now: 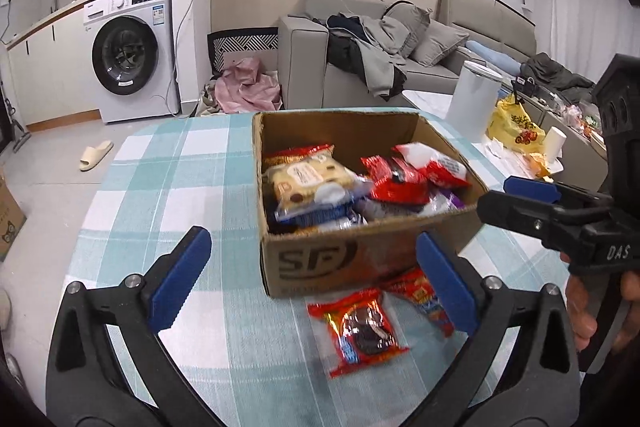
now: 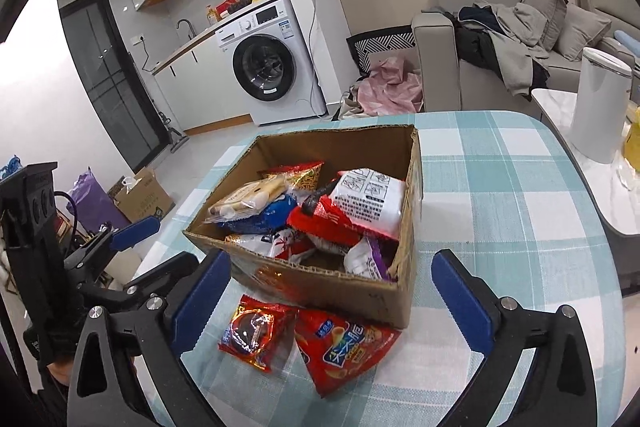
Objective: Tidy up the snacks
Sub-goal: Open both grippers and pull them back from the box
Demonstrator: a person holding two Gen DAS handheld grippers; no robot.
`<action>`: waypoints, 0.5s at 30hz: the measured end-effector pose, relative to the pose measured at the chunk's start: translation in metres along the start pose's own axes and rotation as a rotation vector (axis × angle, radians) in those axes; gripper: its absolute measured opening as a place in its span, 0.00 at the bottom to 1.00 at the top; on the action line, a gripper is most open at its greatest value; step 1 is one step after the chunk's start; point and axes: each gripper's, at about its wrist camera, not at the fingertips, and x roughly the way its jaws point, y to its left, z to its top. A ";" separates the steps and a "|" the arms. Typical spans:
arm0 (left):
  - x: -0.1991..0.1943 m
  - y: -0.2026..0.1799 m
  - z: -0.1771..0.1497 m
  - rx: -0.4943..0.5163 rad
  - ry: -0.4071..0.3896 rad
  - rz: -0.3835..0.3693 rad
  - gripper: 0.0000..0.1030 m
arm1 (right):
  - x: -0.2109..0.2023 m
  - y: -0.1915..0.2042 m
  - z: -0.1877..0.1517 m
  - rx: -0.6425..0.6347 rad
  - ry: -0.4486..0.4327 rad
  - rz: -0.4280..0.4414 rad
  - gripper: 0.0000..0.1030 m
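Snack-filled brown cardboard box (image 2: pixel 320 279) sits on your teal plaid tablecloth (image 2: pixel 520 195). Near it lie a red cookie packet (image 2: pixel 256 333) and red chip bag (image 2: pixel 344 347). Your left gripper (image 1: pixel 312 277) and right gripper (image 2: pixel 326 297) gape wide, empty.

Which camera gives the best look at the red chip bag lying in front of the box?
The right wrist view. There the red chip bag lies fully exposed on the tablecloth, print readable, against the cardboard box. In the left wrist view the left gripper's fingers cover most of it.
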 end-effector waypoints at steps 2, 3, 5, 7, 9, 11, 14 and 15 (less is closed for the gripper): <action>-0.004 0.000 -0.005 0.002 0.002 0.004 0.99 | 0.000 -0.001 -0.006 0.004 0.010 -0.008 0.99; -0.005 -0.002 -0.008 0.002 0.006 0.003 0.99 | 0.000 -0.001 -0.008 0.004 0.015 -0.012 0.99; -0.007 -0.002 -0.013 0.003 0.022 0.002 0.99 | -0.001 -0.001 -0.014 0.006 0.027 -0.025 0.99; -0.008 -0.002 -0.018 0.001 0.026 0.001 0.99 | 0.000 -0.002 -0.018 0.011 0.038 -0.022 0.99; -0.007 -0.002 -0.022 -0.001 0.032 -0.002 0.99 | 0.000 -0.001 -0.025 0.011 0.050 -0.009 0.99; -0.006 -0.002 -0.026 0.000 0.044 0.000 0.99 | 0.000 0.000 -0.030 0.010 0.053 -0.014 0.99; -0.003 -0.002 -0.033 0.005 0.052 0.004 0.99 | 0.007 -0.001 -0.038 0.006 0.078 -0.032 0.99; -0.002 -0.003 -0.035 0.005 0.058 0.003 0.99 | 0.009 -0.001 -0.040 0.004 0.083 -0.036 0.99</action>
